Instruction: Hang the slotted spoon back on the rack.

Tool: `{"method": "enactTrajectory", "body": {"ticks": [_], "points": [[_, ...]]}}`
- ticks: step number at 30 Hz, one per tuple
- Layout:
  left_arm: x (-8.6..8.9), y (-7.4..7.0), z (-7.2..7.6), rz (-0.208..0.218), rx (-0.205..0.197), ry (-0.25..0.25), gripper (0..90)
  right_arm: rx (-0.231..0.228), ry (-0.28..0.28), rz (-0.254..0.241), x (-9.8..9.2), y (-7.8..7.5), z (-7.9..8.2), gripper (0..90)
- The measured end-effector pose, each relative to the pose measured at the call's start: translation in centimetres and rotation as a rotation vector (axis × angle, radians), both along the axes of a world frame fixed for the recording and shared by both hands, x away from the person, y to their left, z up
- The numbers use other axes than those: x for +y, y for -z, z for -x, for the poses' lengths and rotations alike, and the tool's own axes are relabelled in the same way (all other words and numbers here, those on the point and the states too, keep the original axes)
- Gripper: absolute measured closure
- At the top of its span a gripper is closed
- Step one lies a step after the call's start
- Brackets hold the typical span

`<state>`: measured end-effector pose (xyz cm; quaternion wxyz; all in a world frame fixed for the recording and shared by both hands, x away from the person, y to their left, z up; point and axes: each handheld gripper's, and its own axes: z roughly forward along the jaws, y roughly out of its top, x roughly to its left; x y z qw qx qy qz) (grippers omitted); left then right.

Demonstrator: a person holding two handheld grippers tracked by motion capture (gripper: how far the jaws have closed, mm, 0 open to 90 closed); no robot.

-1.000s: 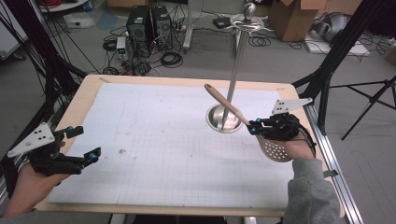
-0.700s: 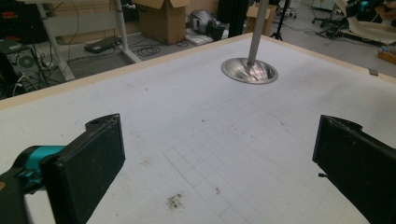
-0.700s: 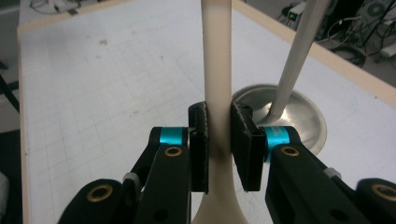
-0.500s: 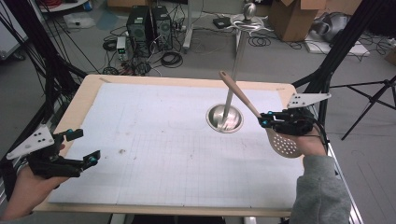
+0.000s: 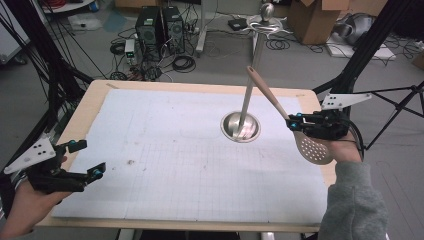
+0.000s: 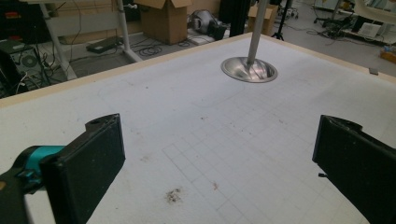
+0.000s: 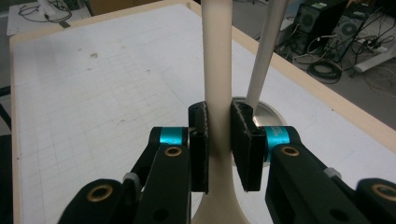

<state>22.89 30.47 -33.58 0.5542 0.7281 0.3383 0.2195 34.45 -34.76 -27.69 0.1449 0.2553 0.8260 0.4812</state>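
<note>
A beige slotted spoon [image 5: 280, 112] hangs in the air at the table's right edge, handle tilted up to the left, perforated bowl [image 5: 314, 148] down by the hand. My right gripper [image 5: 295, 122] is shut on its handle [image 7: 217, 70], close above the bowl. Just left of it a metal stand rises from a round steel base [image 5: 240, 126] on a thin pole [image 5: 252, 70] with hooks at the top [image 5: 267, 22]. My left gripper [image 5: 86, 159] stays open over the table's near left corner, its jaws wide apart with nothing between them.
A white gridded mat [image 5: 190, 150] covers the wooden table [image 5: 92, 102]. Black tripod legs [image 5: 395, 112] stand right of the table. Computers, cables and cardboard boxes [image 5: 310, 20] lie on the floor beyond the far edge.
My right gripper has carried the spoon to the right and higher, the handle swinging up beside the stand's pole. The left gripper has barely moved.
</note>
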Motion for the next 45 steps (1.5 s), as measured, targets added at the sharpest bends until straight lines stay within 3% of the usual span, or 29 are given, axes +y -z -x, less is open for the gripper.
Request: {"method": "enactTrajectory", "body": {"ticks": [12,19,25,35,45], "points": [[0.3,0.0,0.0,0.004,0.003,-0.004,2.7,0.009,0.018,-0.007,-0.9,-0.9,0.0,78.0],[0.4,0.1,-0.1,0.003,0.008,-0.001,2.7,0.002,0.018,-0.043,-1.6,-1.7,0.2,78.0],[0.5,0.2,-0.2,0.003,0.015,-0.002,2.7,0.002,0.017,-0.023,-2.1,-2.2,0.2,78.1],[0.6,0.6,-0.5,0.001,0.026,-0.001,2.7,-0.017,0.025,-0.078,-3.3,-2.9,0.4,78.0],[0.9,0.6,-0.5,0.006,0.023,-0.008,2.7,-0.028,0.039,-0.098,-3.9,-3.3,0.0,78.1]]}}
